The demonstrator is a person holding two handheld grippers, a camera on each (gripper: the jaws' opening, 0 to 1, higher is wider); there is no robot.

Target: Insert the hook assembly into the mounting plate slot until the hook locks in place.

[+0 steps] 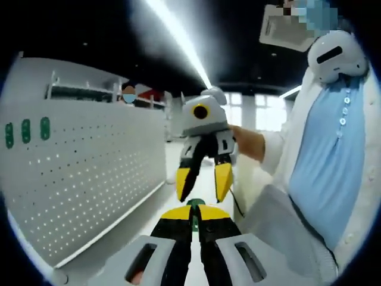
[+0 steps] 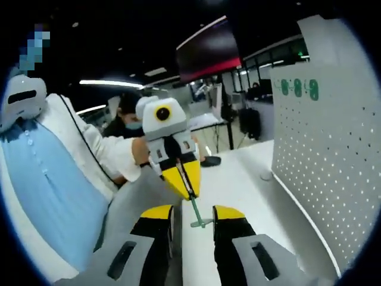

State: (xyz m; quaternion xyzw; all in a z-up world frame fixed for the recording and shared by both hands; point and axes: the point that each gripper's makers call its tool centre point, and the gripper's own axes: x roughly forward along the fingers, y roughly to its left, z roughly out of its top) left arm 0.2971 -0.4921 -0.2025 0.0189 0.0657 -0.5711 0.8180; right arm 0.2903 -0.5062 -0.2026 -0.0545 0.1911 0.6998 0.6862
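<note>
The left gripper (image 2: 189,189) pinches the slim green metal hook assembly (image 2: 197,215) by its stem, offering it between the spread right gripper (image 2: 191,215) jaws, near the white perforated mounting plate (image 2: 333,161) standing along the white tabletop (image 2: 238,179) edge

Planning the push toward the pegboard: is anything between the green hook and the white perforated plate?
Nothing visible. The left gripper holds the green hook over bare white table; the perforated plate stands open to one side, with three green pieces near its top.

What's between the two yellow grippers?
In the right gripper view, a thin green hook spans the gap: the left gripper is shut on its top, and its foot hangs between the open right gripper's fingers.
</note>
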